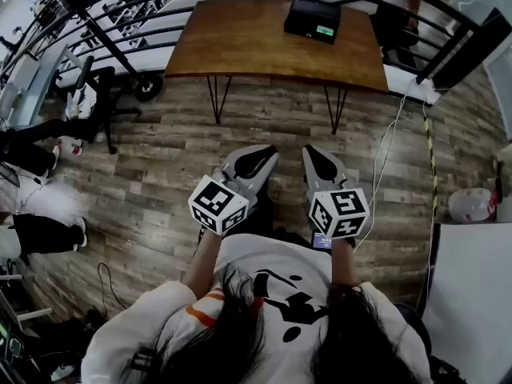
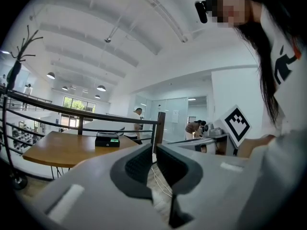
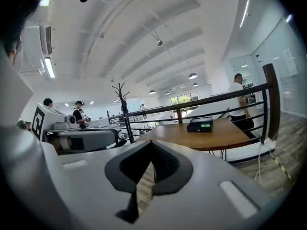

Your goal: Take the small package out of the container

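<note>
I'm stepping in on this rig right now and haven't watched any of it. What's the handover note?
Left tool: jaws a sliver apart, nothing between them.
Right tool: shut, empty.
Both are held in front of the person's chest, over the floor, well short of the wooden table.
The black container sits near the table's far edge. The small package cannot be seen from here.
Done: nothing yet.
Left: walk up to the table, reach into the container, lift the package out.

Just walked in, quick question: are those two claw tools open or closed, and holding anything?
Left gripper: jaws slightly apart, nothing between them.
Right gripper: closed, holding nothing.
</note>
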`<action>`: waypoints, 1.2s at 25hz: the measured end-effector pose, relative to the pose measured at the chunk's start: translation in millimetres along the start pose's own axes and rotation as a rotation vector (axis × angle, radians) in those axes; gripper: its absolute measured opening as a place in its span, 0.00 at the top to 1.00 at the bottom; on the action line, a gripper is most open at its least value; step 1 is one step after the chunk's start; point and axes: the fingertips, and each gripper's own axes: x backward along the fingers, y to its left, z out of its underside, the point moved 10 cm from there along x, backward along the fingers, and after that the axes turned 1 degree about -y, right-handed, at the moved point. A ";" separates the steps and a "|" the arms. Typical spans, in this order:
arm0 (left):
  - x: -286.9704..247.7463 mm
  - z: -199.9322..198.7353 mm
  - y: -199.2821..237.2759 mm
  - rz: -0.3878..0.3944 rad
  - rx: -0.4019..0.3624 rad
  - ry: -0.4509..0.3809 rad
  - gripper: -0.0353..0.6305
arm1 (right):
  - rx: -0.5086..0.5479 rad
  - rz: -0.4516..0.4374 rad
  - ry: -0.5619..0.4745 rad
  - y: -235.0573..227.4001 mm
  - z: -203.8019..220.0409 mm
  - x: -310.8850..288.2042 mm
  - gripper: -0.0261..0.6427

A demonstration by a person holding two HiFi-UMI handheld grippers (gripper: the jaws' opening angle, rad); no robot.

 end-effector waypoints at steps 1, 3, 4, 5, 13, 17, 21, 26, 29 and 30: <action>-2.3 -0.3 4.1 0.000 0.002 -0.003 0.94 | 0.000 0.002 0.000 -2.2 -0.6 -3.6 0.93; -10.2 -1.4 12.1 0.007 0.006 -0.009 0.94 | -0.006 0.002 -0.005 -8.2 -2.7 -11.9 0.93; -15.7 -1.7 16.3 0.012 0.007 -0.010 0.94 | -0.009 0.001 -0.008 -11.8 -3.9 -16.9 0.92; -21.9 -1.8 21.1 0.017 0.008 -0.009 0.94 | -0.010 -0.001 -0.009 -15.6 -5.1 -22.3 0.92; -86.9 -4.3 97.8 0.064 0.032 0.005 0.94 | -0.017 0.043 0.026 -62.8 -20.4 -93.3 0.91; -121.2 -19.8 156.6 0.101 0.033 0.019 0.94 | -0.024 0.065 0.042 -84.1 -44.6 -157.5 0.91; -150.2 -45.8 223.9 0.140 0.032 0.012 0.90 | -0.026 0.076 0.056 -100.1 -75.4 -226.7 0.91; -173.9 -62.2 294.0 0.160 0.025 -0.005 0.90 | -0.011 0.115 0.059 -116.0 -97.1 -287.8 0.91; -192.3 -68.1 326.9 0.177 0.022 -0.009 0.90 | -0.008 0.142 0.061 -128.9 -107.3 -313.9 0.91; -198.0 -69.1 336.1 0.182 0.023 -0.009 0.90 | -0.010 0.153 0.061 -132.7 -109.0 -321.1 0.91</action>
